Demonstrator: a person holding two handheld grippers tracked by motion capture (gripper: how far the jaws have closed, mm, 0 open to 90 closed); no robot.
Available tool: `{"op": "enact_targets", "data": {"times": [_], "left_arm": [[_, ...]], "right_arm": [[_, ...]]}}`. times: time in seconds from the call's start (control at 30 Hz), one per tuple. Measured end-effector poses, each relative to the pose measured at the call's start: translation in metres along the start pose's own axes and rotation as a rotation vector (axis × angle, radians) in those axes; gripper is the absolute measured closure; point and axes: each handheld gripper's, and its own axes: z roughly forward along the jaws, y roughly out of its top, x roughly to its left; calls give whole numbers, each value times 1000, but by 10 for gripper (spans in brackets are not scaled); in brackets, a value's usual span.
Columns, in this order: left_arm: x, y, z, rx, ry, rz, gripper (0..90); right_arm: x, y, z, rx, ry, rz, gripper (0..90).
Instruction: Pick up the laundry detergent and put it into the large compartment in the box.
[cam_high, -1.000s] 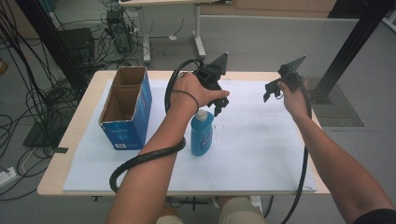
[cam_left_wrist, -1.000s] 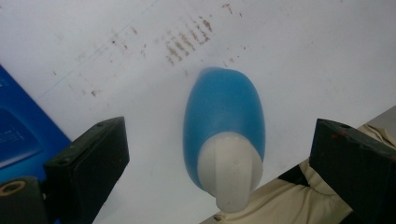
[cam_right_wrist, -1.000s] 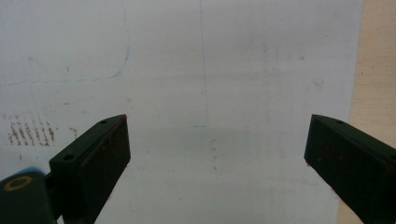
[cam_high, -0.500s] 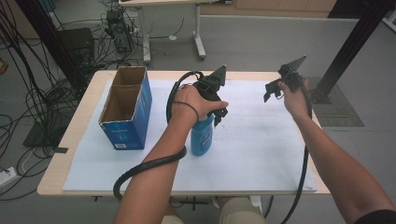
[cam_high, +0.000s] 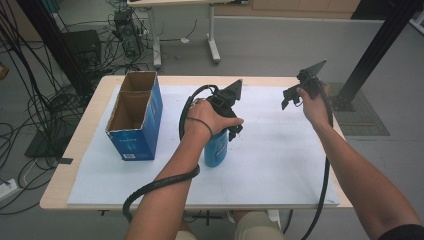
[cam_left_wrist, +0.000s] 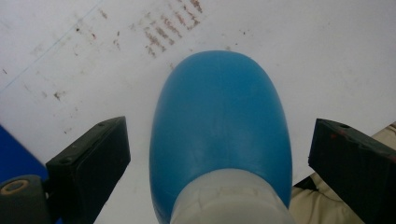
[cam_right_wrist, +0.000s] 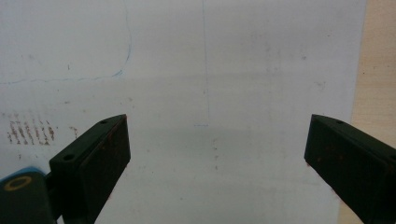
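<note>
High view: a blue plastic bottle with a pale neck (cam_high: 216, 150) stands upright on the white sheet covering the surface (cam_high: 280, 165), right of an open blue cardboard box (cam_high: 134, 116). The left hand-held gripper (cam_high: 232, 131) is directly above the bottle, pointing down over its top. The right hand-held gripper (cam_high: 289, 98) is held up over the far right of the surface, well apart from the bottle.

Left gripper view: the left hand-held gripper's jaws stand wide apart, one on each side of the bottle's blue body, with clear white sheet visible between each pad and the bottle. Nothing is gripped. The pale neck sits nearest the camera, between the jaw roots.

Right gripper view: the right hand-held gripper's jaws are fully spread over the bare sheet, holding nothing.

Assessment: the approach looks complete and the bottle is bracketed; closing on it and lifting remain. Its destination cannot be told.
</note>
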Motion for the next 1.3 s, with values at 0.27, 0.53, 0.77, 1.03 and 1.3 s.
{"op": "enact_targets", "data": {"times": [0.27, 0.53, 0.77, 1.03, 1.3], "left_arm": [[0, 0, 5, 3, -4, 4, 61], [-4, -1, 5, 2, 11, 18, 63], [-5, -1, 5, 3, 19, 25, 64], [-6, -1, 5, -2, 22, 27, 67], [-7, -1, 4, -5, 22, 28, 68]], "right_arm": [[1, 0, 0, 0, -1, 1, 70], [0, -1, 0, -2, 1, 5, 70], [-1, -1, -1, -2, 4, 5, 70], [-2, -1, -1, -1, 8, 6, 70], [-3, -1, -1, -1, 12, 7, 70]]}}
